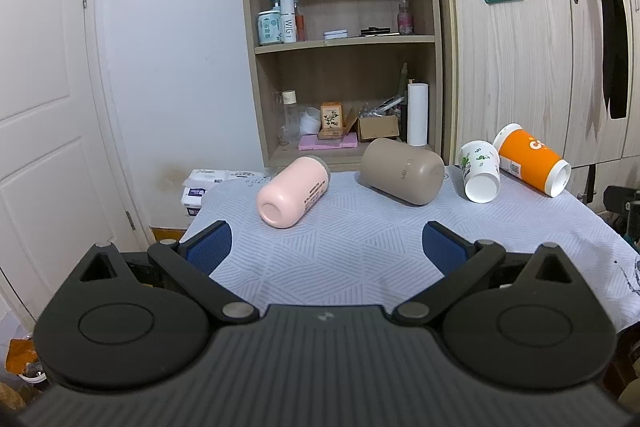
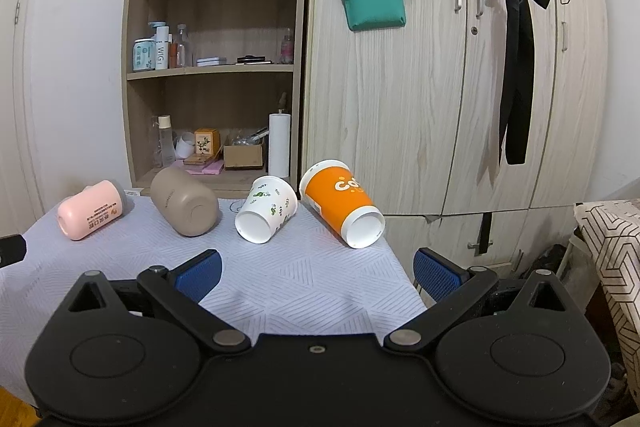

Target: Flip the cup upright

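Several cups lie on their sides on a table with a grey patterned cloth (image 1: 340, 259): a pink cup (image 1: 292, 191) at the left, a tan cup (image 1: 402, 177), a white paper cup with green print (image 1: 480, 171) and an orange paper cup (image 1: 530, 166) at the right. They show in the right wrist view too: pink (image 2: 90, 209), tan (image 2: 185, 202), white (image 2: 266, 209), orange (image 2: 340, 203). My left gripper (image 1: 326, 251) is open and empty, short of the pink and tan cups. My right gripper (image 2: 316, 275) is open and empty, short of the white and orange cups.
An open wooden shelf unit (image 1: 344, 39) with bottles and boxes stands behind the table. Wardrobe doors (image 2: 440, 87) with a teal pouch and a black ribbon are at the right. A white door (image 1: 48, 87) is at the left. The table's right edge (image 2: 404, 279) drops off beside the orange cup.
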